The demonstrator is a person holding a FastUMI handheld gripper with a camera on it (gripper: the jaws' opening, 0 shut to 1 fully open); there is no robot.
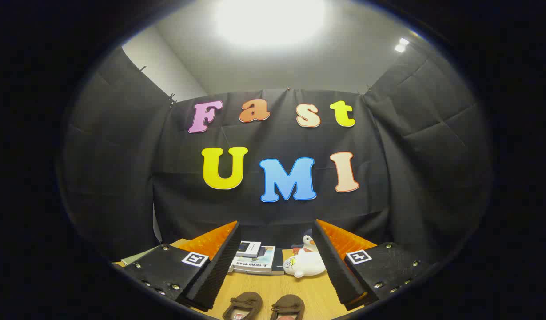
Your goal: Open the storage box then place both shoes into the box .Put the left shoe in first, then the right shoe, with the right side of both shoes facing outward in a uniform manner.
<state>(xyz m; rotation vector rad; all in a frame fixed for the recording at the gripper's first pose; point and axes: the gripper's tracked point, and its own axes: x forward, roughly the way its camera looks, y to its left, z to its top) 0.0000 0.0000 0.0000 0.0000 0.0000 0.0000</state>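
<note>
Our fingers (275, 266) stand wide apart and hold nothing. Just below and between them we see both brown shoes (264, 306) side by side on the bench (273, 289), untouched. Beyond lie books (253, 260) and a plush duck (306, 262). We judge the task barely begun.

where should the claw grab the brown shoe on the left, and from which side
Probably the rim of the left brown shoe's foot opening, coming down from above with one finger inside and one outside. It sits flat on the wooden table with the opening up, and the other shoe lies close alongside, so a side approach looks cramped. The claw is open, empty, with both shoes between its fingers.
</note>
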